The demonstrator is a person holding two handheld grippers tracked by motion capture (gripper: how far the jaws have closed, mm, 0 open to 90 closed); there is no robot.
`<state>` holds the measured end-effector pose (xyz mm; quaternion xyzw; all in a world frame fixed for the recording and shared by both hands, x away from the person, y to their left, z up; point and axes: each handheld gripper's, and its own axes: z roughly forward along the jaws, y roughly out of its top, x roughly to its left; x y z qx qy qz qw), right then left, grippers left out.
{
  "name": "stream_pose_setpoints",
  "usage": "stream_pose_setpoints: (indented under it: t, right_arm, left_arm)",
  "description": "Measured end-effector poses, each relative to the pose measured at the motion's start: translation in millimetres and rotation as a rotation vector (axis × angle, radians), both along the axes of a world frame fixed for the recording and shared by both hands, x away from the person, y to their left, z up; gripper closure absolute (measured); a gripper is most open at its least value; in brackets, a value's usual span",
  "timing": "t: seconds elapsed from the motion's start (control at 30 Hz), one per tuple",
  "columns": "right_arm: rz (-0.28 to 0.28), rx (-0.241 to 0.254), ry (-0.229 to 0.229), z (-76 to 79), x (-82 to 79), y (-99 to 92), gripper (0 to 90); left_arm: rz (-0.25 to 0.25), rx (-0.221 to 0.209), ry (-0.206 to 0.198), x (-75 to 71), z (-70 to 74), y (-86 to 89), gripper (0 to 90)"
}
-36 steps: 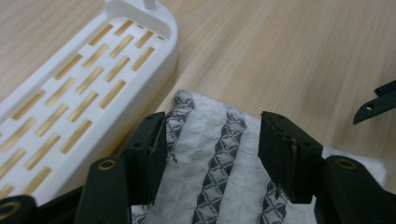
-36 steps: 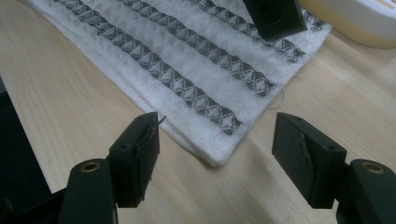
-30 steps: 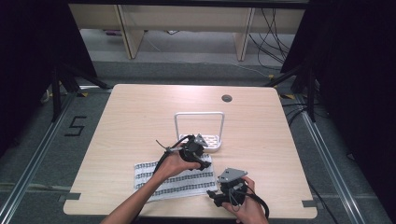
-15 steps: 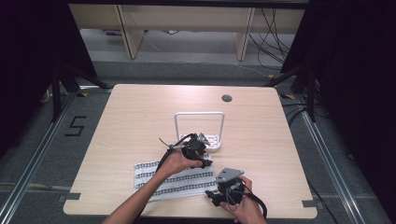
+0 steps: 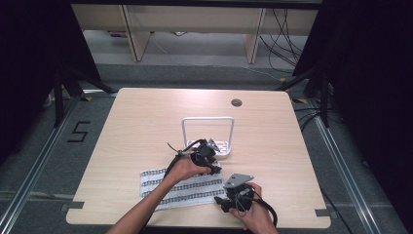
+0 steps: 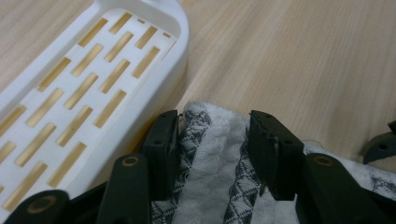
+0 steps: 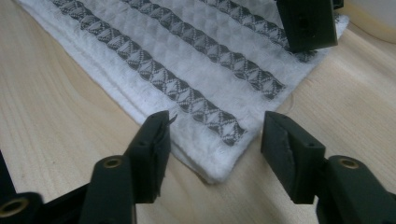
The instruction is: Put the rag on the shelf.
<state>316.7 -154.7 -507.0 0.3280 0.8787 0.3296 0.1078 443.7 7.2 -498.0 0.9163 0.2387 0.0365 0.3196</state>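
A folded white towel with grey patterned stripes lies flat near the table's front edge. My left gripper is at its far right corner, beside the white rack. In the left gripper view its jaws straddle that corner of the towel, have just been closing, and stand open with cloth between them. My right gripper is at the near right corner. Its jaws have also just been closing and stand open on either side of the towel's tip, clear of the cloth.
The rack's slotted white base lies right beside the left jaw. A round cable hole sits at the back of the wooden table. The left gripper's black jaw shows at the far end of the towel.
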Motion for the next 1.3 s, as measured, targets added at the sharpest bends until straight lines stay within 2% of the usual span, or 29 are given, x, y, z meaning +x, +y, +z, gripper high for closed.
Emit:
stream_pose_setpoints:
  t: [0.07, 0.1, 0.13, 0.2, 0.23, 0.27, 0.3, 0.33, 0.37, 0.4, 0.47, 0.5, 0.53, 0.57, 0.63, 0.7, 0.73, 0.77, 0.8, 0.9, 0.97, 1.03, 1.07, 1.13, 1.17, 1.23, 1.3]
  right_arm:
    - [0.004, 0.007, -0.005, -0.5, 1.0, -0.5, 47.5]
    - [-0.002, 0.008, 0.013, 0.9, 0.8, -0.9, 49.7]
    - [-0.001, 0.008, 0.017, 1.1, 1.4, -2.1, 54.4]
    - [0.000, 0.007, 0.012, 1.0, 1.8, -2.2, 56.2]
    - [0.017, 0.013, -0.007, 0.4, 4.0, -2.1, 63.0]
    - [0.017, 0.013, -0.007, 0.4, 4.0, -2.1, 63.0]
    - [0.030, 0.000, 0.002, 1.7, 5.0, -2.7, 71.2]
    - [0.030, 0.000, 0.002, 1.7, 5.0, -2.7, 71.2]
    - [0.035, -0.005, -0.004, 1.8, 6.6, -3.2, 77.5]
    - [0.035, -0.005, -0.004, 1.8, 6.6, -3.2, 77.5]
    - [0.036, 0.014, -0.007, 0.4, 7.9, -3.4, 83.4]
    - [0.037, 0.009, 0.012, 1.8, 7.6, -3.9, 84.2]
    - [0.037, 0.009, 0.012, 1.8, 7.6, -3.9, 84.2]
    - [0.040, 0.014, -0.012, 0.4, 8.1, -3.6, 85.3]
    - [0.047, 0.024, -0.023, 2.5, 8.6, -5.3, 85.8]
    - [0.033, 0.028, -0.008, 8.0, 7.4, -7.0, 86.0]
    - [0.038, 0.043, -0.025, 9.3, 7.9, -7.7, 86.0]
    - [0.029, 0.052, -0.006, 12.8, 6.8, -8.7, 86.1]
    - [0.029, 0.052, -0.006, 12.8, 6.8, -8.7, 86.1]
    - [0.041, 0.099, -0.033, 22.4, 7.3, -12.6, 86.2]
    - [0.039, 0.106, -0.037, 24.2, 7.1, -12.7, 86.3]
    - [0.041, 0.126, -0.066, 31.4, 6.8, -13.5, 86.3]
    - [0.041, 0.126, -0.066, 31.4, 6.8, -13.5, 86.3]
    - [0.046, 0.136, -0.062, 36.3, 6.4, -14.6, 86.3]
    - [0.047, 0.147, -0.084, 42.2, 6.2, -16.4, 86.3]
    - [0.035, 0.154, -0.073, 45.1, 4.3, -16.2, 86.3]
    - [0.060, 0.172, -0.115, 57.0, 7.3, -17.6, 86.4]
  left_arm:
    - [-0.003, 0.003, -0.001, 0.6, 0.3, 0.6, 58.2]
    - [0.001, 0.001, 0.000, 0.1, -0.1, 0.5, 58.2]
    - [0.001, 0.002, -0.004, -0.2, -0.1, 0.5, 63.4]
    - [-0.006, 0.002, -0.004, -0.3, -0.2, 0.4, 65.2]
    - [-0.011, 0.003, -0.006, -1.8, 0.0, -0.2, 70.3]
    - [-0.011, 0.003, -0.006, -1.8, 0.0, -0.2, 72.8]
    - [-0.029, 0.008, -0.013, -1.9, 0.4, -0.7, 75.6]
    - [-0.029, 0.008, -0.013, -1.9, 0.4, -0.7, 77.3]
    - [-0.035, 0.004, -0.005, -2.8, 0.2, -1.0, 79.4]
    - [-0.035, 0.004, -0.005, -2.8, 0.2, -1.0, 80.5]
    - [-0.038, 0.004, -0.006, -3.4, 0.4, -1.1, 82.1]
    - [-0.042, 0.002, -0.008, -4.0, 1.3, -0.5, 82.7]
    - [-0.042, 0.002, -0.008, -4.0, 1.3, -0.5, 83.3]
    - [-0.047, 0.000, -0.013, -4.4, 2.5, 0.3, 83.7]
    - [-0.044, -0.016, -0.022, -6.2, 9.4, 4.4, 83.9]
    - [-0.029, -0.040, -0.026, -8.3, 15.9, 8.3, 84.0]
    - [-0.031, -0.051, -0.029, -8.7, 18.8, 10.1, 84.0]
    - [-0.031, -0.051, -0.029, -8.7, 18.8, 10.1, 84.1]
    - [-0.027, -0.055, -0.033, -10.1, 22.1, 12.1, 84.1]
    - [-0.003, -0.085, -0.038, -16.1, 33.9, 21.0, 84.1]
    - [0.002, -0.093, -0.035, -17.8, 36.8, 23.4, 84.1]
    - [0.026, -0.131, -0.047, -23.3, 48.1, 31.0, 84.1]
    - [0.026, -0.131, -0.047, -23.3, 48.1, 31.0, 84.1]
    - [0.040, -0.151, -0.057, -27.4, 59.0, 37.3, 84.1]
    - [0.044, -0.164, -0.055, -30.5, 67.6, 42.5, 84.1]
    - [0.059, -0.177, -0.059, -32.5, 72.7, 45.6, 84.1]
    - [0.068, -0.185, -0.074, -36.2, 83.9, 52.4, 84.1]
